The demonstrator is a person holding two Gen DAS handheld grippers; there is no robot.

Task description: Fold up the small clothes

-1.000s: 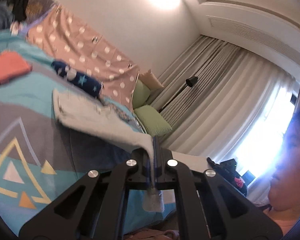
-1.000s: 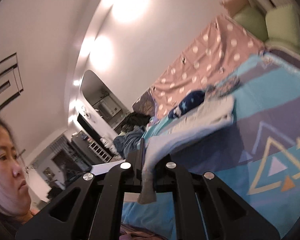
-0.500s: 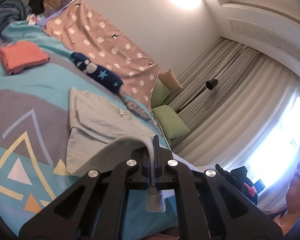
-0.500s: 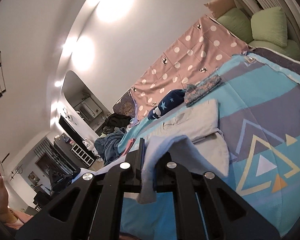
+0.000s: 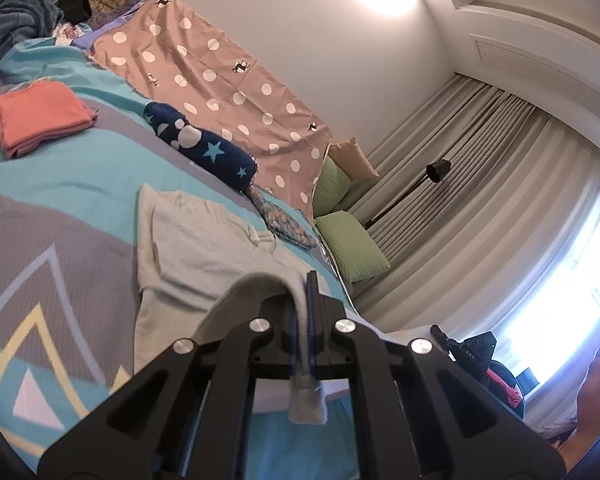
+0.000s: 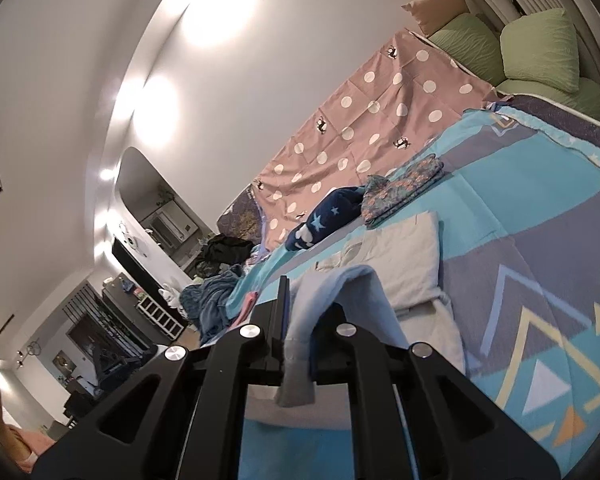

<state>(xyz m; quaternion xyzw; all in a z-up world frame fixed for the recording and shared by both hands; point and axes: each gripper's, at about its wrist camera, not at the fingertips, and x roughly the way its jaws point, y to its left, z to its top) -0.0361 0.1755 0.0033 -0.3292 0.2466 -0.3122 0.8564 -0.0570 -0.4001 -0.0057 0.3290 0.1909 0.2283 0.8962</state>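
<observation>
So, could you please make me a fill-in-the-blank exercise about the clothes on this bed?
1. Each gripper is shut on an edge of the ____ garment.
2. The folded orange cloth lies on the ____.
3. The rolled navy cloth is printed with light blue ____.
4. The pillows near the curtain are ____.

Missing words: grey; bed; stars; green
</observation>
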